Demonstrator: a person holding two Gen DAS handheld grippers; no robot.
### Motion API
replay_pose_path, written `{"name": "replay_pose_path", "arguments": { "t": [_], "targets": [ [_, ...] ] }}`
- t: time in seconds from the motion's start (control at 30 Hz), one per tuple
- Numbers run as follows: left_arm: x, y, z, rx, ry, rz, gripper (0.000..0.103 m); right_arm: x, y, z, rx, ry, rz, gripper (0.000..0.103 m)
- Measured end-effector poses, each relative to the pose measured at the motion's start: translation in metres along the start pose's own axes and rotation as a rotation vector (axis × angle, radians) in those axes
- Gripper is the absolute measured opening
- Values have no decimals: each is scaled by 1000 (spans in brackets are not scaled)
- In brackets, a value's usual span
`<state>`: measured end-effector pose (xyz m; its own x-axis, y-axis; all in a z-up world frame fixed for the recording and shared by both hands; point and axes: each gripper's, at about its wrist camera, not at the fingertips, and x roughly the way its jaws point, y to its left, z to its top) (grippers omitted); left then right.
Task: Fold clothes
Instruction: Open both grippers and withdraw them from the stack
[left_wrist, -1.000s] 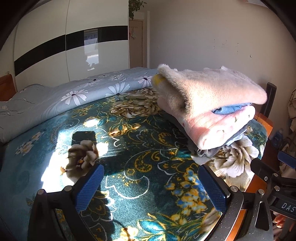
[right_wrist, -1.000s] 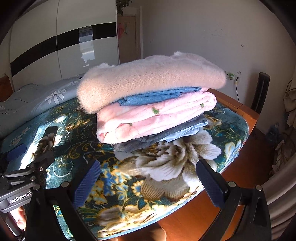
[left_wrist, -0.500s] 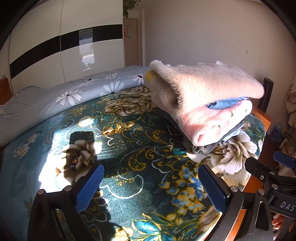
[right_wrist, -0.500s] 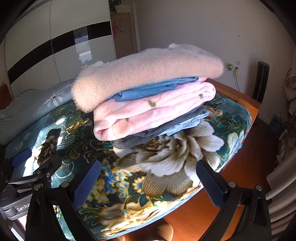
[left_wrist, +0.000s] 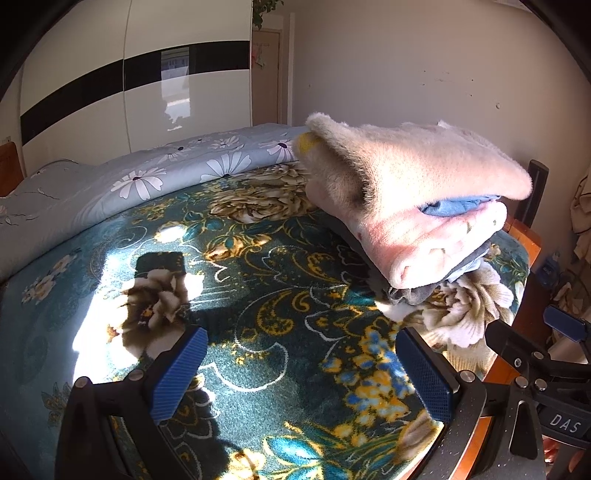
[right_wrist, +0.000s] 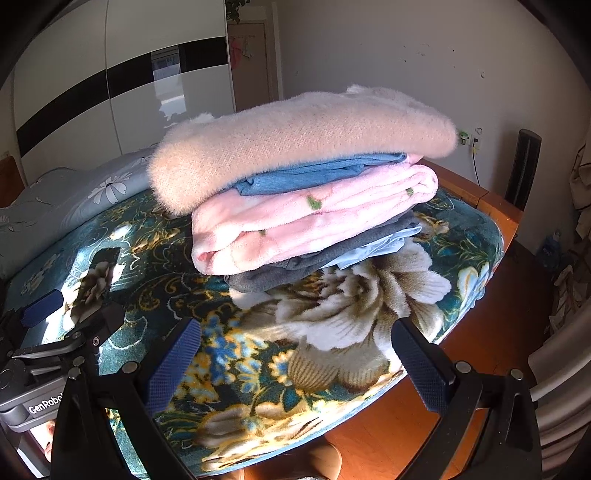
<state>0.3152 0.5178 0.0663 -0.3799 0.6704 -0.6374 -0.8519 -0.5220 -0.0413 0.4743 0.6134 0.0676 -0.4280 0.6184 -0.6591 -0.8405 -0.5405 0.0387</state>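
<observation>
Fleece in the folded stack (right_wrist: 303, 192) looks soft, light and slumpy, best pinched at a folded edge, while left gripper (left_wrist: 303, 373) and right gripper (right_wrist: 295, 365) hover with jaws wide apart, empty.

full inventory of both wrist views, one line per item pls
fuzzy sweater: 1, cream-peach, folded, top of the stack
blue garment: 1, blue, folded, under the sweater
pink fleece: 1, pink with small green marks, folded, middle of the stack
grey garment: 1, dark grey, folded, low in the stack
pale blue garment: 1, light blue, edge showing at the stack's base
floral blanket: 1, teal with gold and cream flowers, covers the bed
daisy quilt: 1, grey-blue, far side of the bed
wardrobe: 1, white with black band, behind
left gripper: 1, blue pads, open, empty
right gripper: 1, blue pads, open, empty
</observation>
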Motion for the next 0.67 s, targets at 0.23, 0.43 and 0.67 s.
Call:
{"name": "replay_pose_path", "arguments": {
  "t": [0.23, 0.43, 0.67],
  "targets": [
    [-1, 2, 0, -8, 0, 0, 103, -3, 4, -1, -12, -6, -10, 103],
    [-3, 3, 0, -11, -3, 4, 103, -5, 5, -2, -12, -9, -8, 103],
    [-4, 2, -1, -6, -3, 4, 103, -7, 4, -2, -8, -10, -6, 103]
  ]
}}
